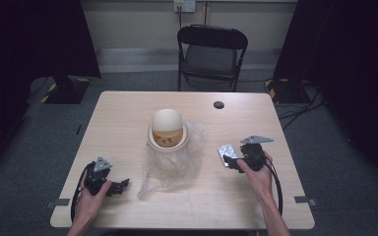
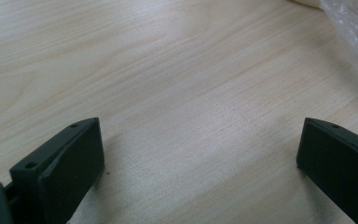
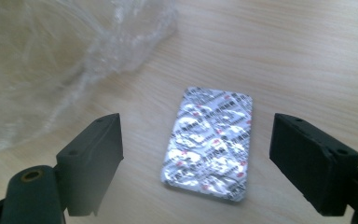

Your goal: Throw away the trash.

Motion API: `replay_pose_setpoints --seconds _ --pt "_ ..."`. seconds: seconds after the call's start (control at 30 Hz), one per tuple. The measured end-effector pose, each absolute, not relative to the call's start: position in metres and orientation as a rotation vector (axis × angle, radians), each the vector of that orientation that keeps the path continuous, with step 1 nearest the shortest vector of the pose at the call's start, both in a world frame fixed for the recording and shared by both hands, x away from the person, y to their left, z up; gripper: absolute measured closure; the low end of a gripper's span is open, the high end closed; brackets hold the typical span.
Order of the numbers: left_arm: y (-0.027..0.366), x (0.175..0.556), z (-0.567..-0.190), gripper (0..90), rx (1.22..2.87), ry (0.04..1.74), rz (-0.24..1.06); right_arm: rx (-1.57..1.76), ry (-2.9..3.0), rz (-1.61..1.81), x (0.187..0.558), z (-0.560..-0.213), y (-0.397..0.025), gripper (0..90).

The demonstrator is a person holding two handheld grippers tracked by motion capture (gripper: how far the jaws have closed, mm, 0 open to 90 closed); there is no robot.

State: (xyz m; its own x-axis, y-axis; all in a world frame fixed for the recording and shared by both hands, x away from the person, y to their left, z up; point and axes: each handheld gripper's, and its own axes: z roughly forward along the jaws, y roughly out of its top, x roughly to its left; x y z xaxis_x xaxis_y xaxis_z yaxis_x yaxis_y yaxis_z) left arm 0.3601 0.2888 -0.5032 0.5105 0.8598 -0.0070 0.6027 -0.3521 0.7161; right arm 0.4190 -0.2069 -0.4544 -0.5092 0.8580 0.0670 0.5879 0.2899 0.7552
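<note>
A silver foil blister pack lies flat on the wooden table, also seen right of centre from above as the blister pack. My right gripper is open, its jaws standing either side of the pack without touching it; from above the right gripper sits just below the pack. A clear plastic bag lies crumpled at the table's middle, under a cream cup with a domed lid. My left gripper rests open near the front left, its jaws over bare wood, left of the bag.
A black folding chair stands beyond the table's far edge. A small black disc lies near the far right of the table. Bag edge shows at the left gripper view's upper right.
</note>
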Motion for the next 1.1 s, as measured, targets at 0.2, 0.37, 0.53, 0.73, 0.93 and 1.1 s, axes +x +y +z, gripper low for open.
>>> replay_pose_setpoints --seconds 0.2,0.37,0.53,0.73,0.93,1.1 --pt "0.289 0.36 -0.503 0.2 2.084 1.19 0.493 1.352 2.192 1.055 0.421 -0.47 -0.214 14.7" --pt "0.289 0.36 -0.503 0.2 2.083 1.19 0.493 1.328 2.195 1.039 0.42 -0.475 -0.21 14.9" --pt "0.289 0.36 -0.503 0.2 2.084 1.19 0.493 1.353 2.212 1.04 0.42 -0.485 -0.207 15.6" --pt "0.289 0.36 -0.503 0.3 2.082 1.191 0.494 1.349 2.234 1.007 0.423 -0.494 -0.203 17.7" --pt "0.289 0.36 -0.503 0.2 2.085 1.191 0.495 1.307 2.2 0.966 0.422 -0.499 -0.196 16.8" --pt "0.289 0.36 -0.503 0.2 2.085 1.191 0.495 1.316 2.184 0.944 0.422 -0.498 -0.195 22.8"
